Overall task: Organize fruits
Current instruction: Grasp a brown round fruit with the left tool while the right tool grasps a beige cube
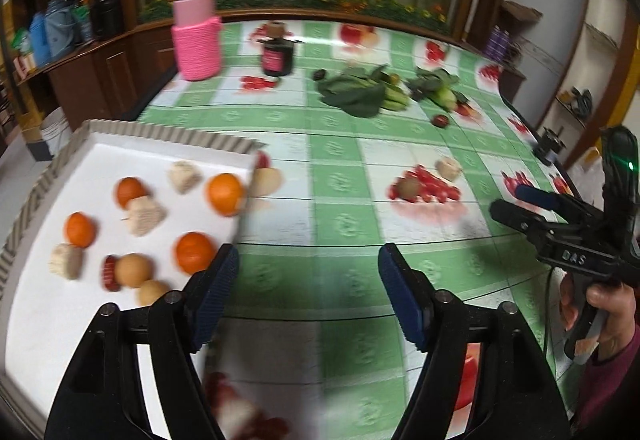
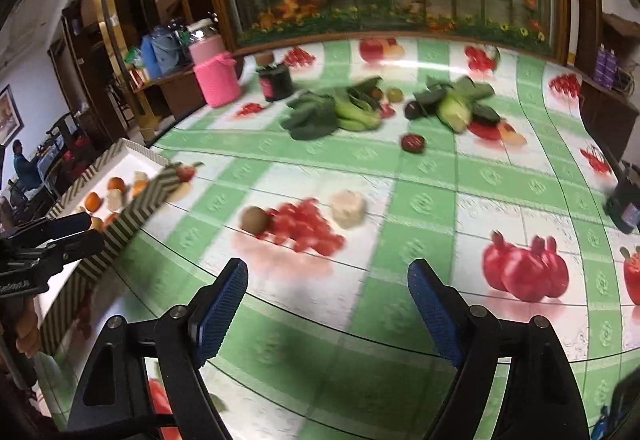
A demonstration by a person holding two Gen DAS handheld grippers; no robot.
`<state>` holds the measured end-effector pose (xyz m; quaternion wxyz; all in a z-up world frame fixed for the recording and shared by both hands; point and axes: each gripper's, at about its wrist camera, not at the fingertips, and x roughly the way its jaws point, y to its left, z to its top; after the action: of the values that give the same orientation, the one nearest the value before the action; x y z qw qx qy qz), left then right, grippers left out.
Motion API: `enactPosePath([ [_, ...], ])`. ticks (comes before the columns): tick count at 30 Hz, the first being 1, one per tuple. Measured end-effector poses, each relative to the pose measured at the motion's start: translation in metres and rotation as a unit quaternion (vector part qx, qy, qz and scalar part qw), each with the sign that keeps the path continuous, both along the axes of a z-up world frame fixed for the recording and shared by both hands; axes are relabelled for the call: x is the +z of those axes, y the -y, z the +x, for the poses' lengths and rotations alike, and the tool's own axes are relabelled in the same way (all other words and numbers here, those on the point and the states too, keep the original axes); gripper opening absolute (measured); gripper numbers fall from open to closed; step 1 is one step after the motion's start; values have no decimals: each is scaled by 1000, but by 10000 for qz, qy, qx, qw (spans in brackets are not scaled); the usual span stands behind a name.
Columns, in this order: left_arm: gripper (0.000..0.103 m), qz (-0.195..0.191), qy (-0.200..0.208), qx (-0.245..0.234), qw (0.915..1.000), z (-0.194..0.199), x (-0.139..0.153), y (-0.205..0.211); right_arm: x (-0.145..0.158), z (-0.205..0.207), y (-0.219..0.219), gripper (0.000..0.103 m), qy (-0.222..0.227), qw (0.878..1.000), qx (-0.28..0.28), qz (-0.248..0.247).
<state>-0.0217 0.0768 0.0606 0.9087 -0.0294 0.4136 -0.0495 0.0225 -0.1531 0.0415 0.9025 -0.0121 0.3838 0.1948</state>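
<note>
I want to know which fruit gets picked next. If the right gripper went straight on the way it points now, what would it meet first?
Probably the pale lumpy fruit or the brown kiwi-like fruit beside it. Both lie on the tablecloth ahead of the right gripper, whose jaws are open and empty. Depth is unclear.

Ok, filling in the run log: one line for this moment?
left hand-held gripper: open, empty | right hand-held gripper: open, empty | tray: holds oranges | kiwi: on table, outside tray
</note>
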Motion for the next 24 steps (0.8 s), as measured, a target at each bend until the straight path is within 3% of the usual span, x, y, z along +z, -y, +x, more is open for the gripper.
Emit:
enactPosePath([
  [3,73,-3,-46,-147,9999,8,-2,16,-3,12,5,82,-80,9999,-46,-42],
  [12,73,60,-203,-362,9991,33,-11,46,-13,60,-20,61,-342,9986,239,-328],
  [15,73,97,-250,-395,9989,43,-14,53,-22,75,-27,46,-437,9975,293,-462],
  [17,73,112,-287,-422,9986,49,-16,57,-27,81,-28,29,-402,9972,272,-571],
  [24,73,170,-380,-548,9976,68,-23,71,-22,71,-14,29,-325,9980,234,-481],
])
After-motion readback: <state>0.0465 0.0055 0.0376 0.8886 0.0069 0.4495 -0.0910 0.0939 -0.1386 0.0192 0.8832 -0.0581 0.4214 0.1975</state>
